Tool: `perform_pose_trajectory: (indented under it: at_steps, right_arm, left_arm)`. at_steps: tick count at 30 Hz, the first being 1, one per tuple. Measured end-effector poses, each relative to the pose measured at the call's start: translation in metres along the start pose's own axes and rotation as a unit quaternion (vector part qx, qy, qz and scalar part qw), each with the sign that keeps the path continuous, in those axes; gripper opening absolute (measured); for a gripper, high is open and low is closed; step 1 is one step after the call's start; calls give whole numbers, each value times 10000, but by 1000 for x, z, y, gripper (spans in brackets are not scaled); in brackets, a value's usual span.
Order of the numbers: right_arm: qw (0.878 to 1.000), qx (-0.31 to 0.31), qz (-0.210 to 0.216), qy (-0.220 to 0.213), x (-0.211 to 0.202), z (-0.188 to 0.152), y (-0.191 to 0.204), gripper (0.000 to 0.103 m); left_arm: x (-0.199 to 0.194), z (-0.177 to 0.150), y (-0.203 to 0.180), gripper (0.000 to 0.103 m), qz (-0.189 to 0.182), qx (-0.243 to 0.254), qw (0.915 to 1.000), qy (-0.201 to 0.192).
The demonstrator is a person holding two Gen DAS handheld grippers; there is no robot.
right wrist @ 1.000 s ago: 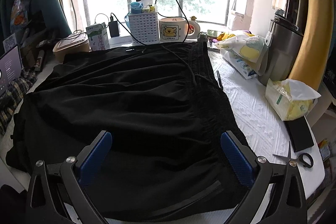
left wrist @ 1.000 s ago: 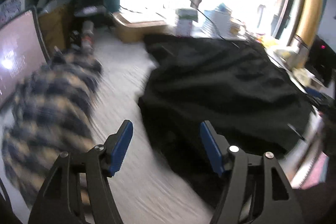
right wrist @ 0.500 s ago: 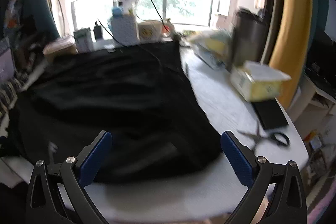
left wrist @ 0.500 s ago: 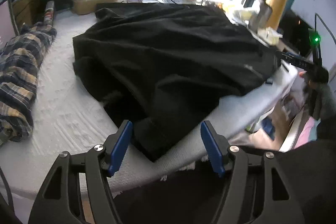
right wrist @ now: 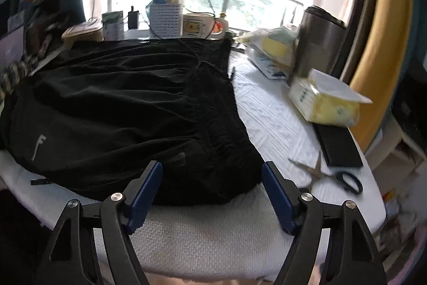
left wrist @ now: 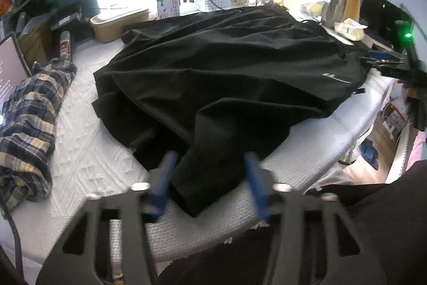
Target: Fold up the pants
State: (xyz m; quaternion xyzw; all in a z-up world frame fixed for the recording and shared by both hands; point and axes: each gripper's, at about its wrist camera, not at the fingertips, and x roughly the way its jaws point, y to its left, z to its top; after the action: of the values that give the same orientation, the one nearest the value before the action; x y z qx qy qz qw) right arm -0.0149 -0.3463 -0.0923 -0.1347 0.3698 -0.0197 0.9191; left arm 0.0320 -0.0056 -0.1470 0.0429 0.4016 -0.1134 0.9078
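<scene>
Black pants [left wrist: 226,71] lie spread and rumpled over a white table [left wrist: 85,162]; they also show in the right wrist view [right wrist: 128,108]. A leg end hangs toward the near edge. My left gripper [left wrist: 209,183] is open with that leg end lying between its blue fingers. My right gripper [right wrist: 210,194] is open, its fingers on either side of the pants' near waistband corner at the table edge. The right gripper also shows at the far right of the left wrist view [left wrist: 384,63].
A plaid shirt [left wrist: 29,114] lies bunched on the left. Scissors [right wrist: 333,172], a black phone [right wrist: 339,146] and a yellow tissue pack [right wrist: 325,100] sit on the right. A steel flask [right wrist: 317,42], mug [right wrist: 197,24] and white basket [right wrist: 165,18] stand by the window.
Both grippers have dropped toward the near table edge and narrowed their opening. The left one has come around the leg end, the right one around the waistband corner.
</scene>
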Motion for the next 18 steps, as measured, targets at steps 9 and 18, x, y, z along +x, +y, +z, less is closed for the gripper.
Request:
perform_pose_trajectory:
  at_steps: [9, 18]
  right_arm:
    - [9983, 437, 361, -134, 7, 7, 2, 11]
    - [9992, 345, 7, -211, -61, 10, 23, 8]
  left_arm:
    - [-21, 17, 38, 4, -405, -442, 9982, -13]
    - [-74, 26, 49, 4, -1204, -516, 9913, -115]
